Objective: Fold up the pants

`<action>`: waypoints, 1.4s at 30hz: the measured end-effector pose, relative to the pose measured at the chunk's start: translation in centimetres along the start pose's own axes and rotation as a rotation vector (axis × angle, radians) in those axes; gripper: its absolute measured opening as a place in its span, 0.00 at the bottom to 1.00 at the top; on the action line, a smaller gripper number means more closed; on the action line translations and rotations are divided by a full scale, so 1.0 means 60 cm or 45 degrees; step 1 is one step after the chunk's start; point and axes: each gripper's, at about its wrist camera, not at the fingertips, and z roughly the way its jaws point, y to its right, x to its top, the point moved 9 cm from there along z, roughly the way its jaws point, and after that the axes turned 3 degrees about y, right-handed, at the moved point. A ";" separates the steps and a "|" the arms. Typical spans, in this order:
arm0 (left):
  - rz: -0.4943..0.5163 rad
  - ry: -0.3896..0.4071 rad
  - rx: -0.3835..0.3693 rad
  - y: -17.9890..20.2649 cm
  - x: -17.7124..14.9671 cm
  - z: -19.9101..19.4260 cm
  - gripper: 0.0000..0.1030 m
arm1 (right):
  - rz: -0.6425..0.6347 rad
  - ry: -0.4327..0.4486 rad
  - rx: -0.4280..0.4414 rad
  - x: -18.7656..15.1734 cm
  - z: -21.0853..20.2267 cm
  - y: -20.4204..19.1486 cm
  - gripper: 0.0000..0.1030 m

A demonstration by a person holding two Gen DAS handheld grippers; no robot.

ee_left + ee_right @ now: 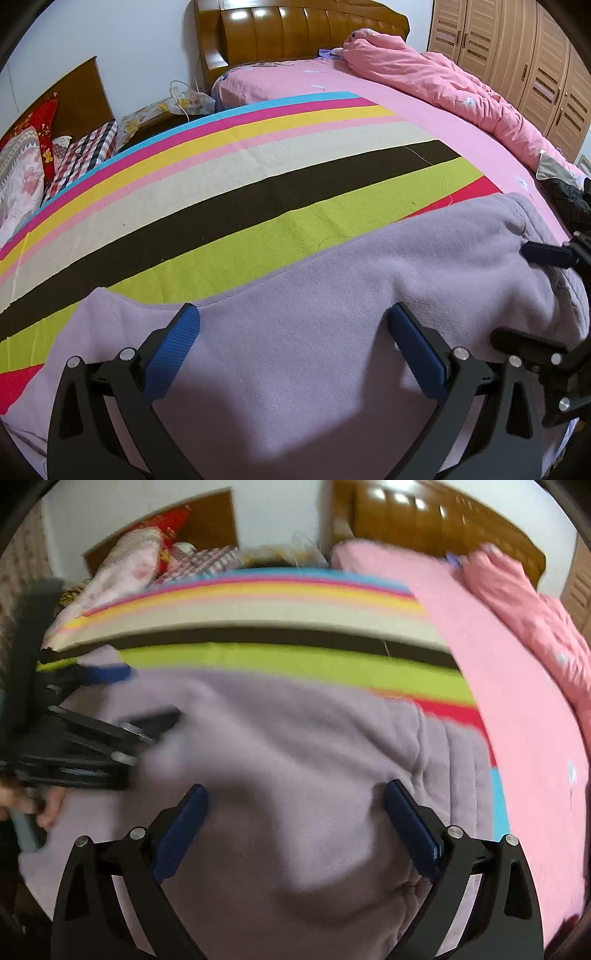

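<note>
Pale lilac pants (332, 295) lie spread on a striped blanket (221, 184) on the bed. My left gripper (295, 317) hovers open just above the cloth, its blue pads (173, 350) wide apart with nothing between them. At that view's right edge the right gripper (532, 295) shows, also over the pants. The right wrist view is motion-blurred: the pants (295, 746) fill its lower half, with the ribbed waistband (454, 757) to the right. My right gripper (295, 797) is open above the fabric. The left gripper (110, 698) sits at far left, held by a hand (33, 805).
A crumpled pink quilt (443, 85) lies along the bed's right side, on a pink sheet (369, 85). A wooden headboard (295, 33) stands at the back, wardrobe doors (517, 55) at right. Pillows and patterned bedding (37, 158) pile at left. Dark clothing (569, 199) rests at right.
</note>
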 end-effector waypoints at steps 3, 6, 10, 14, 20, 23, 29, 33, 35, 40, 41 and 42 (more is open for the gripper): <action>-0.001 0.001 -0.002 0.001 0.000 0.000 0.99 | 0.004 0.020 -0.009 -0.007 -0.006 0.002 0.91; 0.001 0.001 0.001 -0.001 0.000 0.000 0.99 | 0.042 0.054 -0.048 -0.011 -0.031 0.001 0.90; 0.003 0.000 0.008 -0.002 0.003 0.002 0.99 | 0.087 0.164 -0.015 -0.032 -0.089 -0.038 0.91; -0.020 -0.012 0.041 -0.003 0.006 -0.001 0.99 | 0.020 0.243 0.046 -0.071 -0.128 -0.115 0.91; -0.223 0.375 -0.040 -0.062 0.055 -0.231 0.98 | -0.008 0.302 0.065 -0.075 -0.169 -0.144 0.91; -0.207 0.391 0.242 -0.138 0.005 -0.294 0.98 | 0.023 0.331 0.104 -0.063 -0.176 -0.153 0.91; -0.319 0.257 0.540 -0.265 -0.173 -0.323 0.98 | -0.027 0.280 0.166 -0.068 -0.134 -0.225 0.91; -0.358 0.116 0.570 -0.299 -0.263 -0.295 0.98 | -0.121 0.190 0.154 -0.093 -0.097 -0.272 0.91; -0.373 0.052 0.588 -0.307 -0.288 -0.278 0.98 | -0.177 0.129 0.106 -0.118 -0.074 -0.280 0.93; -0.402 0.076 0.527 -0.309 -0.316 -0.266 0.99 | -0.151 0.122 0.144 -0.126 -0.081 -0.266 0.94; -0.402 0.076 0.525 -0.310 -0.318 -0.265 0.99 | -0.149 0.115 0.146 -0.128 -0.082 -0.265 0.94; -0.396 0.079 0.525 -0.310 -0.319 -0.264 0.99 | -0.146 0.113 0.145 -0.130 -0.084 -0.264 0.94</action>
